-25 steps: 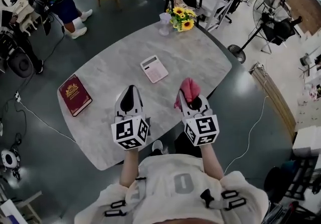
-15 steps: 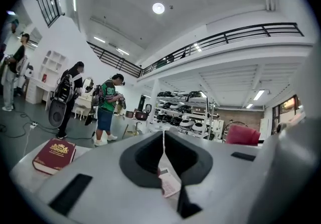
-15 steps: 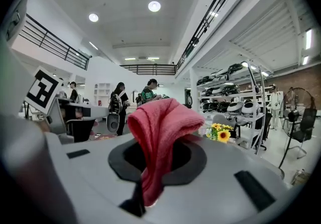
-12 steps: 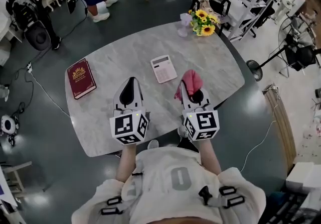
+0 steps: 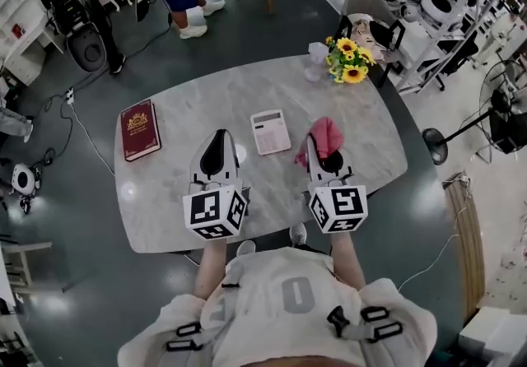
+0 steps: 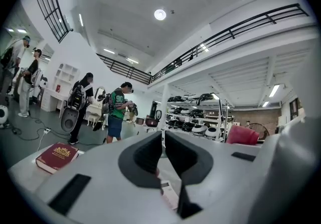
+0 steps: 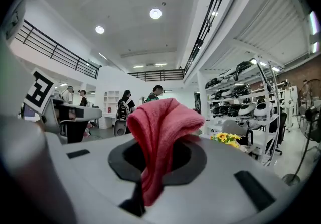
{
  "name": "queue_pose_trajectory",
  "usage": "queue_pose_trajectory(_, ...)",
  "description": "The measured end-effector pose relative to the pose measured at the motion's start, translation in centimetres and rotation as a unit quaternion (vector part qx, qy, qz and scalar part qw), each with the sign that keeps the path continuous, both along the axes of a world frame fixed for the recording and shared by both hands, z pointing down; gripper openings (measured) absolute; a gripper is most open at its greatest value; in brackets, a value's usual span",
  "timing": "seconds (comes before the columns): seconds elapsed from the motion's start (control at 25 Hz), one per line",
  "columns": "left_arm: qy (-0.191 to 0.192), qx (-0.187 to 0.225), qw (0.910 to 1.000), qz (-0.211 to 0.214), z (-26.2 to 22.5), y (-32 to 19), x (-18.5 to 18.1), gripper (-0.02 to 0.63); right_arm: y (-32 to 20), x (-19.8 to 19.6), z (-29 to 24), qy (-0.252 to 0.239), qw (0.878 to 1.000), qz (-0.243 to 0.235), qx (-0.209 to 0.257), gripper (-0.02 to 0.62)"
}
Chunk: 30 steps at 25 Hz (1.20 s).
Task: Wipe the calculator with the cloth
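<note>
The marble tabletop [image 5: 165, 201] is a long oval, and both tools are held level over its near edge. The left gripper [image 5: 219, 143] has its jaws together on nothing. The right gripper [image 5: 326, 153], nearer the right edge, is clamped on the pink cloth [image 5: 326, 135]. A red book [image 5: 140, 128] lies by the left edge.

The calculator [image 5: 270, 131] lies flat, keys up, about mid-tabletop, between the two grippers' tips and apart from both. It looks light, stiff plastic that will likely skid on the smooth stone, so a closed jaw tip pressed on a corner, off the keys, should pin it.

The cloth is soft and limp, bunched beyond the jaws with a tail hanging below. That bunch is the part to wipe with.
</note>
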<state>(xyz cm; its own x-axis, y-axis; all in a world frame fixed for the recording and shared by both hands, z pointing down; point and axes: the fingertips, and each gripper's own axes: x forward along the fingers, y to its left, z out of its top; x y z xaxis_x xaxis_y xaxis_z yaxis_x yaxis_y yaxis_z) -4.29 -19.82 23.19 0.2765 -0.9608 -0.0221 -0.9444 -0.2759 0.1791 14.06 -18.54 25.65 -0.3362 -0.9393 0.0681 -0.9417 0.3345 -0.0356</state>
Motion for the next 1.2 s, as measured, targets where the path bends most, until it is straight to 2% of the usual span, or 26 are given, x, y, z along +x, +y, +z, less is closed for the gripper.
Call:
queue_pose_trajectory(0.36,0.025,-0.022,0.9992,-0.022,0.9,0.0,0.7,0.023,-0.2,2.1,0.6,-0.003,1.000,-0.005,-0.007,0.054)
queue_pose_trajectory(0.52,0.019,-0.019,0.9993,-0.025,1.0,0.4,0.2,0.023,-0.1,1.6,1.0,-0.001,1.000,-0.014,-0.009,0.054)
queue_pose_trajectory(0.64,0.037,-0.018,0.9989,-0.020,0.5,0.7,-0.3,0.025,0.2,0.9,1.2,-0.002,1.000,-0.024,-0.012,0.054)
queue_pose_trajectory(0.8,0.057,0.004,0.9982,-0.014,-1.3,0.7,-1.1,0.029,0.1,0.3,1.4,-0.001,0.999,-0.034,-0.012,0.054)
queue_pose_trajectory(0.96,0.069,0.010,0.9975,0.011,-1.7,0.1,-0.8,0.220,-0.1,0.3,1.7,-0.003,0.999,-0.035,-0.015,0.055)
queue_pose_trajectory(1.2,0.075,0.000,0.9970,0.020,-0.7,-1.2,-0.4,0.360,-0.6,0.7,2.2,-0.003,0.999,-0.028,-0.019,0.054)
